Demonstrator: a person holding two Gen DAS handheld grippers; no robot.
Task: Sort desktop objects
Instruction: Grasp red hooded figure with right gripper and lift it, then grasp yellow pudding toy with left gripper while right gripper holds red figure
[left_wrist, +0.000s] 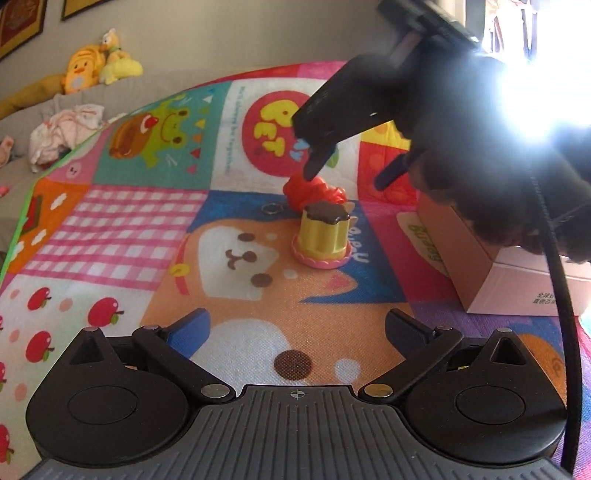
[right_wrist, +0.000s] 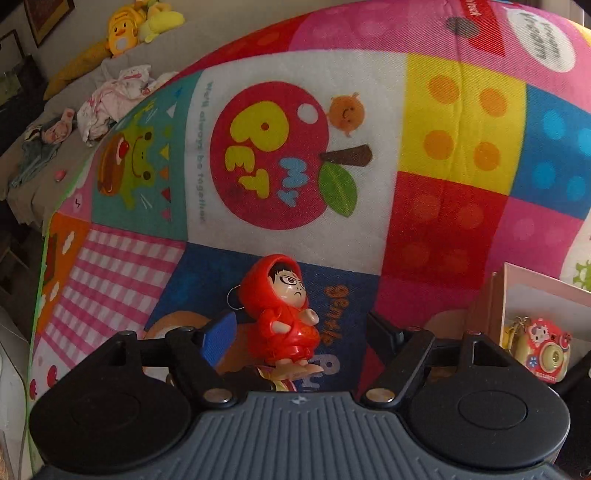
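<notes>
Right wrist view: right tongs (right_wrist: 299, 325) gape around red hooded figure (right_wrist: 282, 314) on patchwork cartoon mat (right_wrist: 443, 147); left tongs (left_wrist: 297, 326) released, empty; grey sofa (right_wrist: 74, 107) behind.

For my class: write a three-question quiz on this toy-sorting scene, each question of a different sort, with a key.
1. True or false: the right gripper is clamped shut on the red hooded figure.
2. Which stands nearer the left gripper: A) the yellow pudding toy, B) the red hooded figure?
3. Fill in: the toy camera lies in the pink ____.

Key: 1 false, its jaws stand open around it; 2 A; 3 box.
</notes>
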